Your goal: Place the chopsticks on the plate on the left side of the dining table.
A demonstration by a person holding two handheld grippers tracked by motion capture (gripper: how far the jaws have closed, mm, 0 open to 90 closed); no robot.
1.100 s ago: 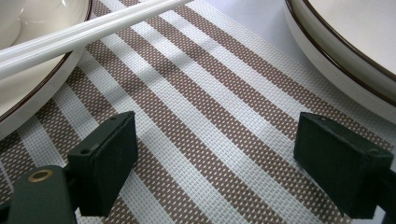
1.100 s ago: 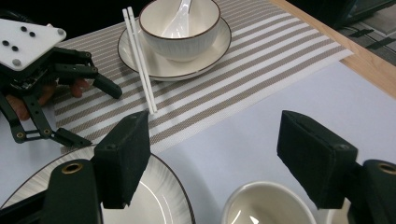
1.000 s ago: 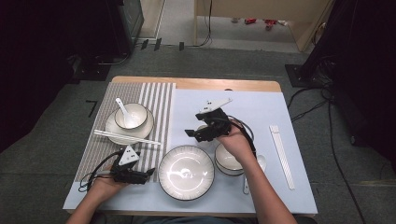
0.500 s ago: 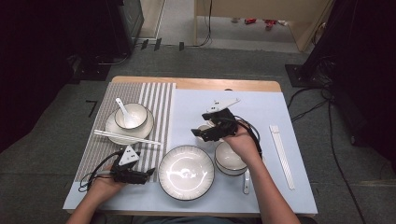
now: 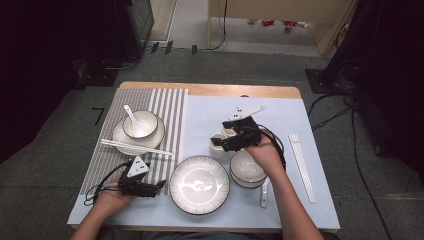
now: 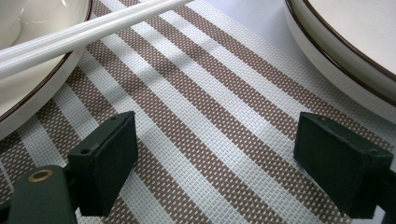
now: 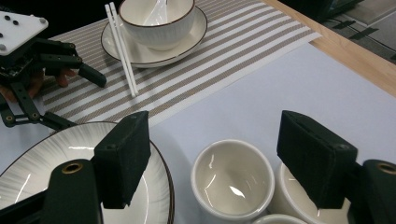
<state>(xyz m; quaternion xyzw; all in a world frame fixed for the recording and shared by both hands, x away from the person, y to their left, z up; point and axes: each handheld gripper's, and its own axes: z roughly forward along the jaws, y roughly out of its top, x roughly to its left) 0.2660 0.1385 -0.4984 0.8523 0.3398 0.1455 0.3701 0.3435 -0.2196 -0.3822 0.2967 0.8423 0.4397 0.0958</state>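
My right gripper hovers above a small cup, jaws wide, gripping nothing. Cup is empty. Left gripper open over striped mat.

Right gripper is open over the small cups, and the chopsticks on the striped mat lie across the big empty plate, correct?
Not quite. The chopsticks lie across the rim of the saucer under the spoon bowl, as the high view shows. The right gripper is open over the small cups.

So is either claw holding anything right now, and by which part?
Nothing is held. The right claw stands open above a small white ceramic cup, pads clear of it. The left claw is open over the brown-and-white striped woven placemat.
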